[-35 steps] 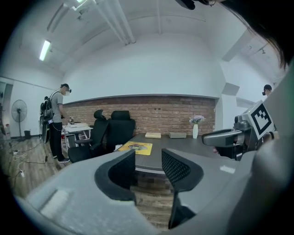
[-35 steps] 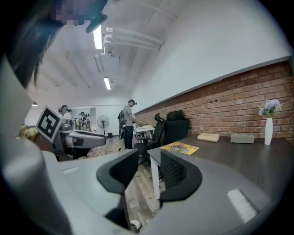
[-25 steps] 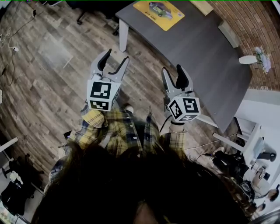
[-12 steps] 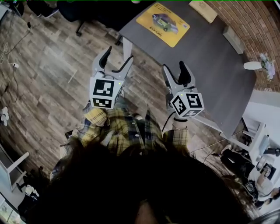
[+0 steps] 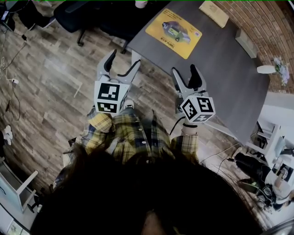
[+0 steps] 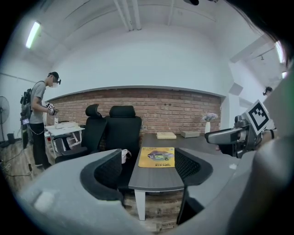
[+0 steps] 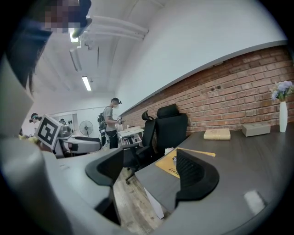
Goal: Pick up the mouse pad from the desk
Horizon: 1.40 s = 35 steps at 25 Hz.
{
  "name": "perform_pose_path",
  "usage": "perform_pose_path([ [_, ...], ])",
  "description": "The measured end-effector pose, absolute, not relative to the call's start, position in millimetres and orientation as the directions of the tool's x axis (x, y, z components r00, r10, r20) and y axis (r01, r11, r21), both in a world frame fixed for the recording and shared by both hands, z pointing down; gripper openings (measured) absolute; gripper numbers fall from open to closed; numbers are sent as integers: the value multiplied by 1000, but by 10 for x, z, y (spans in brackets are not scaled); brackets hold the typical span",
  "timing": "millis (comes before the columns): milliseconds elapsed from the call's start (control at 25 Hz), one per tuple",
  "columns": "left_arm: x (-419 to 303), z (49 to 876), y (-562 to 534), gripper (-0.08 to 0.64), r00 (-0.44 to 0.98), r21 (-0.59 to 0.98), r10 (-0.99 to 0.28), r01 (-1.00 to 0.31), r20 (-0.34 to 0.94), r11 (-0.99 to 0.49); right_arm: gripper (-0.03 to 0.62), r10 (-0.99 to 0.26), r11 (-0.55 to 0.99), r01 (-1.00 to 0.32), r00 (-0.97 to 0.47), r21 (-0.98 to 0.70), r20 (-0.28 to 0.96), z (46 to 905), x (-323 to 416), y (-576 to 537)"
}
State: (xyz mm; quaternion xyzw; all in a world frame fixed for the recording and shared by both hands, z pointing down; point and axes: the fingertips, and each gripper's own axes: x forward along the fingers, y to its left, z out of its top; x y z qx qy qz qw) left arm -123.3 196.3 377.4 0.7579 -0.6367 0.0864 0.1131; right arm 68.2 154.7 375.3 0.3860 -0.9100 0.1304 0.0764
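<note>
Mouse pad [image 5: 173,33] flat, long axis diagonal; left tool [image 5: 124,58], right tool [image 5: 183,69] freshly widened, empty

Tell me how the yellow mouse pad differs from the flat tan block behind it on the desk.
The mouse pad is bright yellow with a printed picture; the tan block is plain. The mouse pad covers more of the desk than the tan block, yet is thinner. The mouse pad lies nearer the desk's free end, the tan block nearer the brick wall. Both lie flat on it, untouched.
</note>
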Motion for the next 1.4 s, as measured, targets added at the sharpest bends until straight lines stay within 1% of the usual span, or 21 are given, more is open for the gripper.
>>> perform_pose_path([
  [400,-1396,3977,1935,356,203,101,-930,-978,307,-180,353,-691,629,-751,-658,-199,299,3952,564,1534],
  [680,-1469,3995,1707,356,200,93,-932,-979,301,-180,353,-700,618,-759,-650,-206,296,4002,554,1262],
  [1080,-1440,3978,760,356,230,81,-927,-973,297,-215,353,-716,592,-777,-629,-214,301,4042,562,355],
  [1400,-1269,3848,-117,356,267,68,-915,-964,303,-259,353,-742,550,-801,-598,-235,302,3958,767,-370],
])
